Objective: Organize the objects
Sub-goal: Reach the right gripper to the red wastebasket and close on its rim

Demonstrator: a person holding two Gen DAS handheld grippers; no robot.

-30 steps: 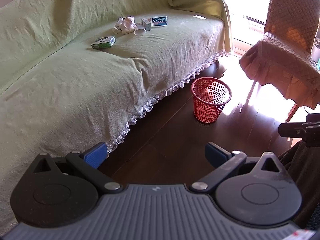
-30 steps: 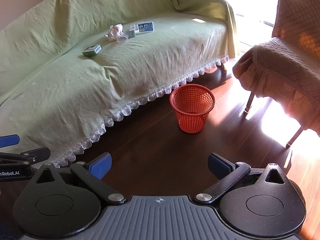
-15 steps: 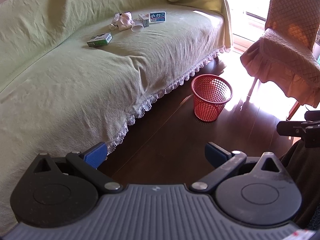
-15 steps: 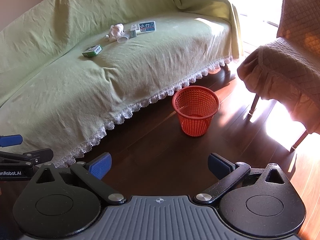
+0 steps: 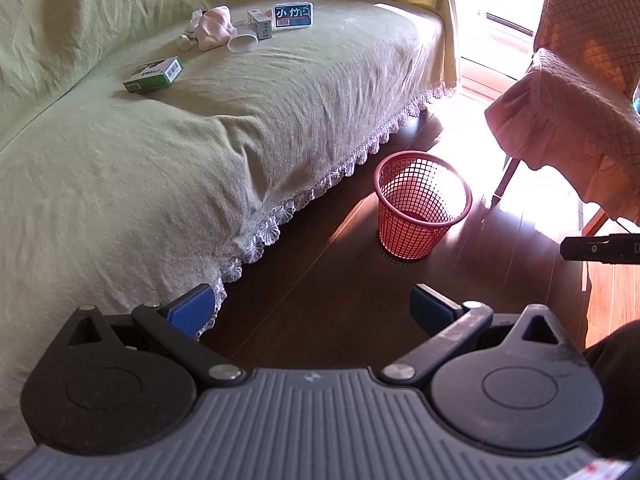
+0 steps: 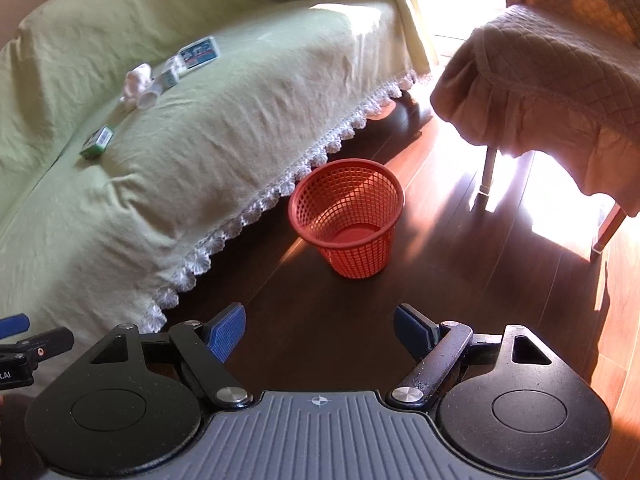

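On the green-covered sofa (image 5: 248, 92) lie a green box (image 5: 153, 75), a crumpled white cloth (image 5: 214, 27), a white cup (image 5: 242, 43), a small box (image 5: 260, 24) and a blue-and-white box (image 5: 293, 15). A red mesh basket (image 5: 422, 205) stands on the dark wood floor beside the sofa. It also shows in the right wrist view (image 6: 347, 218), as do the green box (image 6: 97, 143) and the blue-and-white box (image 6: 199, 53). My left gripper (image 5: 310, 312) is open and empty above the floor by the sofa's lace edge. My right gripper (image 6: 319, 330) is open and empty, short of the basket.
A chair with a quilted pink cover (image 5: 576, 92) stands to the right of the basket, also in the right wrist view (image 6: 552, 80). Bright sunlight falls on the floor (image 6: 552, 216) under it. The sofa's lace hem (image 6: 248, 210) hangs near the basket.
Both grippers have moved forward toward the sofa and basket. The right view has tilted and swung right, so the basket sits nearer its centre. Both stay open.
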